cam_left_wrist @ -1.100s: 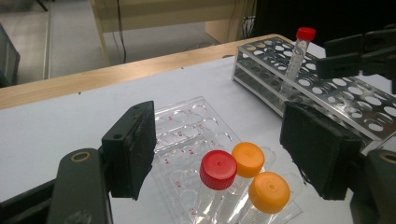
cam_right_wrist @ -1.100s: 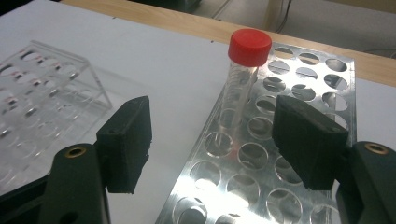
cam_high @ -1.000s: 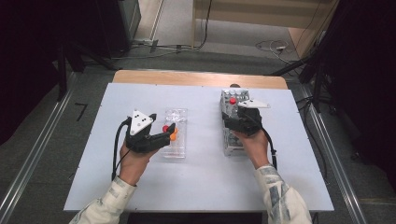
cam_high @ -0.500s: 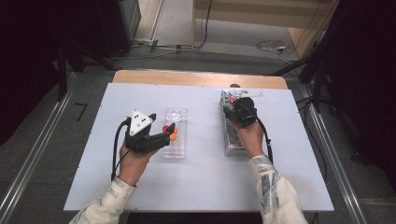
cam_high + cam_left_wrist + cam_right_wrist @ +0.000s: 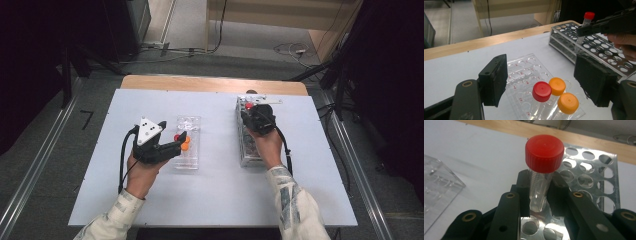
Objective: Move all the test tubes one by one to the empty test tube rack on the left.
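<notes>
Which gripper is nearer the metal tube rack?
Right. The right gripper holds a red-capped tube over the metal tube rack; the left gripper hovers over the clear tray.

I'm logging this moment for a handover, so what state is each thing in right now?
Left gripper: open, jaws either side of three capped tubes.
Right gripper: shut on the red-capped tube.
Red-capped tube: capped, upright, lower end at a hole of the metal rack.
Metal rack: standing, visible holes unfilled.
Clear plastic rack: holding one red-capped and two orange-capped tubes.
</notes>
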